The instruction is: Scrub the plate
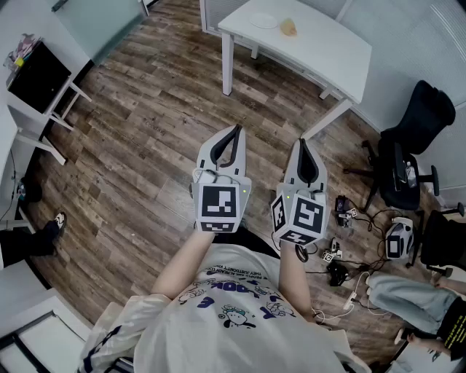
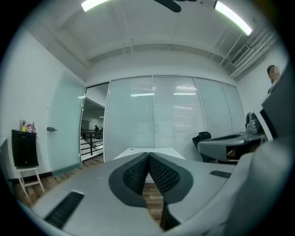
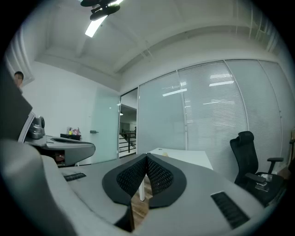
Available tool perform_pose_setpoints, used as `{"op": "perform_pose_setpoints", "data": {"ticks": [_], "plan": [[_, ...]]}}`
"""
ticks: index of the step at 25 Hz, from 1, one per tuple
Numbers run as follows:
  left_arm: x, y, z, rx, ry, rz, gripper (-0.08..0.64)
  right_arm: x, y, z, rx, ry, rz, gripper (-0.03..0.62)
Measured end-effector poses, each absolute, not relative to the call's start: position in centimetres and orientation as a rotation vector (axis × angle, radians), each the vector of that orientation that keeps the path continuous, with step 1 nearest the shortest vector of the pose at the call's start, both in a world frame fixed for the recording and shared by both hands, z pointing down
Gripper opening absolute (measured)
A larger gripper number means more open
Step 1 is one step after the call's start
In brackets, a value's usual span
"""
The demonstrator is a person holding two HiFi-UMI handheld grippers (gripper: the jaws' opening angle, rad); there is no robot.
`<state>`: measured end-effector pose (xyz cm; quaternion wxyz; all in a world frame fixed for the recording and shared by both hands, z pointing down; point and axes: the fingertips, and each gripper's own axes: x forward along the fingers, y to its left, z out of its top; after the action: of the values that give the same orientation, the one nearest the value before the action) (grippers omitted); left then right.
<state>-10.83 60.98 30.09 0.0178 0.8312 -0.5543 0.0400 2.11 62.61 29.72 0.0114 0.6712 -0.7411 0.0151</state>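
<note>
Plate [image 1: 263,20] sits on the white table [image 1: 328,51] at the far side of the room, well apart from both grippers, with a small yellowish object [image 1: 289,27] just beside it (too small to name). Left gripper [image 1: 234,130] and right gripper [image 1: 302,143] are held level, side by side above the wood floor [image 1: 145,131], each with its jaws pressed together and nothing between them. A black office chair [image 1: 426,116] stands off to the right.
</note>
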Motion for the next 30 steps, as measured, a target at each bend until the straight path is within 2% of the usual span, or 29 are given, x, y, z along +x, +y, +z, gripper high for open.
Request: {"op": "perform_pose_setpoints", "data": {"ticks": [30], "plan": [[-8.0, 59.3, 32.1, 2.437, -1.852, 0.162, 0.031, 7.3, 60.1, 32.7, 1.97, -2.387, 0.128, 0.0]]}}
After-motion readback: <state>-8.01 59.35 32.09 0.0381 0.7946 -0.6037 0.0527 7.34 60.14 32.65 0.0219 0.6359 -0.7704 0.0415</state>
